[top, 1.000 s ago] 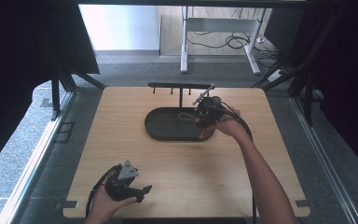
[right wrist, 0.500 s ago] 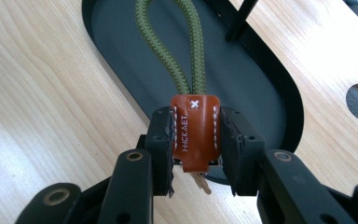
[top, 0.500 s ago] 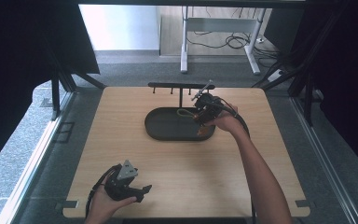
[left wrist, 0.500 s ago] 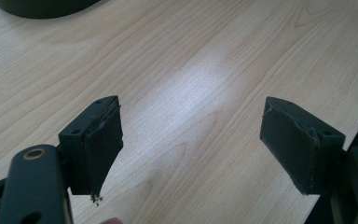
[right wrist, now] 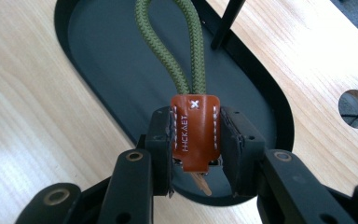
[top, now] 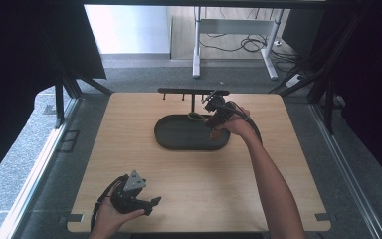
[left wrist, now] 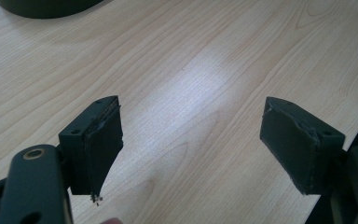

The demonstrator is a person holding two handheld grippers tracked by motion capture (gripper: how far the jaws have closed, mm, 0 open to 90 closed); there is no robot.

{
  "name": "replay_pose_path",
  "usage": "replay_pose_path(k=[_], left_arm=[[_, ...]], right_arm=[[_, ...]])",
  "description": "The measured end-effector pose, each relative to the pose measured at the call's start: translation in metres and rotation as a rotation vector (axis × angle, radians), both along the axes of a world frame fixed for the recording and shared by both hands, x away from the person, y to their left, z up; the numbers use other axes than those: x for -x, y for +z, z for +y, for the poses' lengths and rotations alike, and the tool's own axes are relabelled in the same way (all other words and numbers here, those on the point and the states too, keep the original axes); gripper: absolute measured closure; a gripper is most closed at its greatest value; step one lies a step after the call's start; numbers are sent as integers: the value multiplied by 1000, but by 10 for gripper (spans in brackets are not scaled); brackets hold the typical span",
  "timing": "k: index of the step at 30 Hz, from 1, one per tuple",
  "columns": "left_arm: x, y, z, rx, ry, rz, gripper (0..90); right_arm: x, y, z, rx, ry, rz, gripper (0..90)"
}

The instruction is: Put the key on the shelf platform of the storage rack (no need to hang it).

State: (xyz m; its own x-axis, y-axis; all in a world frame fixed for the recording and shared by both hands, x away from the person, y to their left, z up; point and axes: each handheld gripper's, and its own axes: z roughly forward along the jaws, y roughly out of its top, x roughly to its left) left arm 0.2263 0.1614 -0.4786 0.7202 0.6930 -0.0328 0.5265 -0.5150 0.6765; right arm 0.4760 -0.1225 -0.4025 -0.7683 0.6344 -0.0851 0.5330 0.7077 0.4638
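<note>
A keychain with a brown leather tab and an olive-green cord loop hangs over the black oval tray. My right gripper is shut on the leather tab, and the loop reaches away from the jaws. In the high view the right gripper is over the tray's right end, and the green loop lies near the post of the black hook stand. My left gripper is low at the table's near left. There the left gripper is open over bare wood.
The hook stand's post rises from the far edge of the tray, just right of the loop. A round hole is cut in the tabletop beyond the tray's end. The table's near edge lies close to the left gripper.
The right hand has carried the keychain a little to the left and farther away, toward the stand's post. The left gripper has stayed put.
</note>
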Motion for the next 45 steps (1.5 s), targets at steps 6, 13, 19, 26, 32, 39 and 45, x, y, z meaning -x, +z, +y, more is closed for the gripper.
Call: replay_pose_path(k=[6,13,19,26,32,39,45], left_arm=[[0,0,0,4,2,-1,217],[0,0,0,4,-1,-3,217],[0,0,0,3,1,-5,217],[0,-1,-1,1,-4,-1,217],[0,-1,1,0,-2,2,217],[0,0,0,0,-1,-3,217],[0,-1,0,-1,-2,-1,217]], right_arm=[[-5,-10,2,-6,-14,-5,668],[-9,-24,2,-2,-29,-11,666],[-10,-37,0,-7,-41,-16,664],[-8,-48,1,-2,-37,-17,661],[-7,-59,2,16,-30,-8,653],[-5,-60,2,0,-24,-12,608],[-1,-55,-2,-19,-26,-18,567]])
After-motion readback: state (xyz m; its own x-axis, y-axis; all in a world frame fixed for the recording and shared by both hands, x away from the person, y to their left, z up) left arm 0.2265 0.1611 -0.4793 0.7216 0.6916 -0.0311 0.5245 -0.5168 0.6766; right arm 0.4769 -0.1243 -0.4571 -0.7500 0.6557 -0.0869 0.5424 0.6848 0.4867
